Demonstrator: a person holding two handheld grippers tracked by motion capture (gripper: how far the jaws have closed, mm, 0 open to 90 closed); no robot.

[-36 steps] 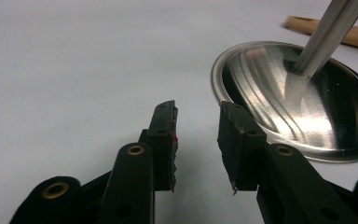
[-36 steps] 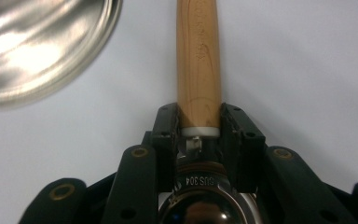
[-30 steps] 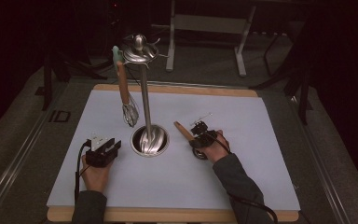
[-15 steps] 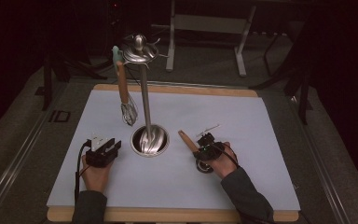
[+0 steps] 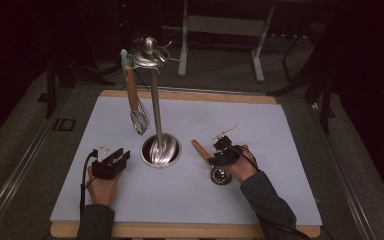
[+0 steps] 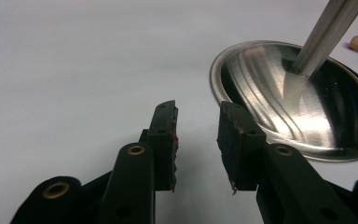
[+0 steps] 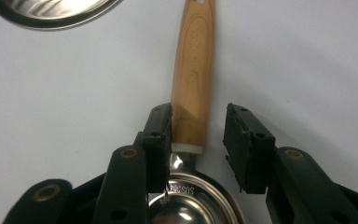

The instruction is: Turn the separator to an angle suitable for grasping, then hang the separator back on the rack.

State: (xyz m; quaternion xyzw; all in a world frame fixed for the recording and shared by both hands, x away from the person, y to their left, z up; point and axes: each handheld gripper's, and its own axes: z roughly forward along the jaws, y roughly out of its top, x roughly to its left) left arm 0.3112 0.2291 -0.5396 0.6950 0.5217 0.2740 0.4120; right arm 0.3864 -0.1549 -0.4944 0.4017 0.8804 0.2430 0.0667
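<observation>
Wood-handled steel ladle [image 7: 192,88] lies on the white mat [image 5: 280,130], right of the shiny round stand base [image 5: 161,150]. Right gripper [image 7: 198,140] jaws, just been opening, straddle its handle without pinching; left gripper [image 6: 196,140] sits part-open, empty. I'd lift straight off so nothing drags.

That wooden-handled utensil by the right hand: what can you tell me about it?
The utensil has a light wooden handle with visible grain, a hole near its far end, and a shiny round steel bowl. It lies flat on the pale mat, right of the stand's round base. The right gripper straddles the handle's lower end; its jaws have just been opening, a gap showing on one side.
</observation>
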